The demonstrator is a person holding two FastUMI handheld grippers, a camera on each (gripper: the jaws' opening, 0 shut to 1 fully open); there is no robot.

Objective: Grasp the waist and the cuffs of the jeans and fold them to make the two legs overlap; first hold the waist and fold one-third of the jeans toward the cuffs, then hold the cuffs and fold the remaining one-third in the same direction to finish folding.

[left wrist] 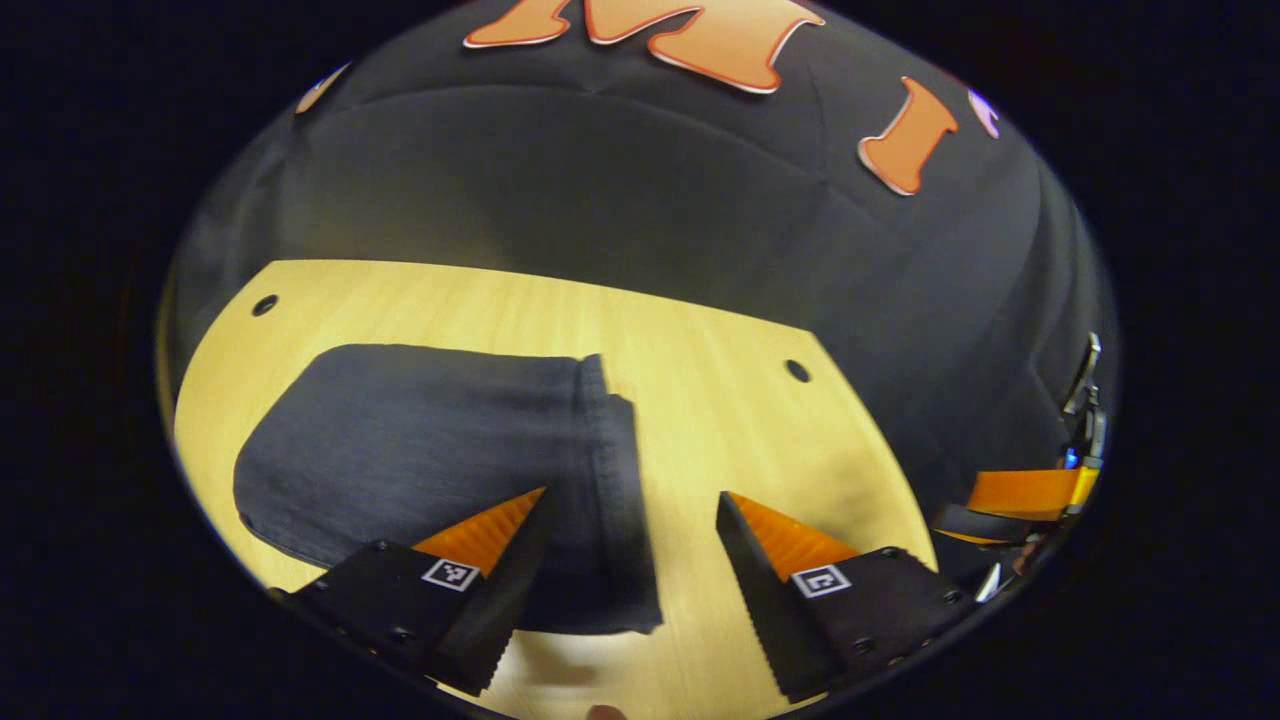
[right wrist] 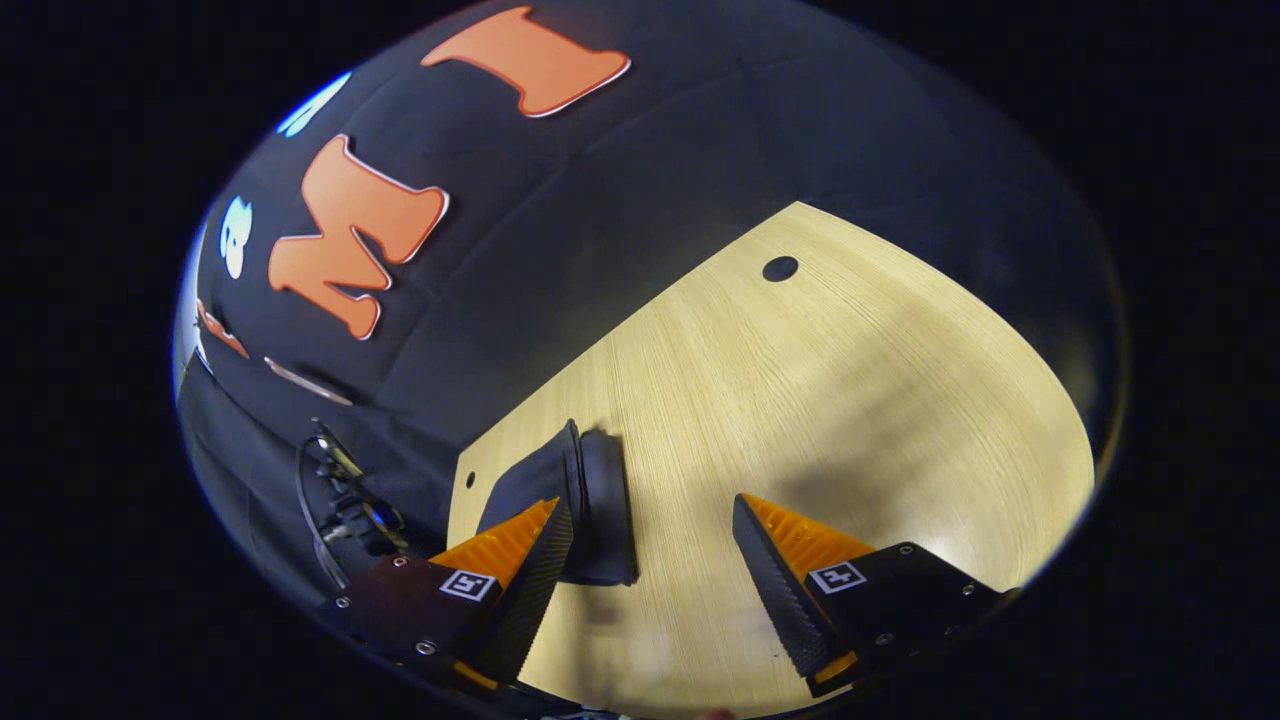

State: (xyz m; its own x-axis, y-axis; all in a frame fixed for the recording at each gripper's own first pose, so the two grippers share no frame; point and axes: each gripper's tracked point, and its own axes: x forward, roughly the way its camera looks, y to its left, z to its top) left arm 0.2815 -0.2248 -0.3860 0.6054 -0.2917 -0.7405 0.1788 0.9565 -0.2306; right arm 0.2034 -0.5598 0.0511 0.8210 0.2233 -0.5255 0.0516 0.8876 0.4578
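Dark denim jeans (left wrist: 420, 450) lie folded into a compact stack on the light wooden table (left wrist: 720, 400), with a hemmed edge on their right side. My left gripper (left wrist: 632, 510) hovers open just above that hemmed edge, nothing between its fingers; its left finger overlaps the cloth in the view. In the right gripper view the same jeans (right wrist: 590, 500) appear small at the lower left, with the hem facing me. My right gripper (right wrist: 652, 525) is open over bare table (right wrist: 850, 380) just right of the jeans. The other gripper (left wrist: 1030, 495) shows at the far right of the left gripper view.
The table has small round holes (left wrist: 797, 370) (right wrist: 780, 268) near its corners. Black cloth walls close the booth behind and beside the table. A device with cables (right wrist: 345, 500) sits at the left edge of the right gripper view.
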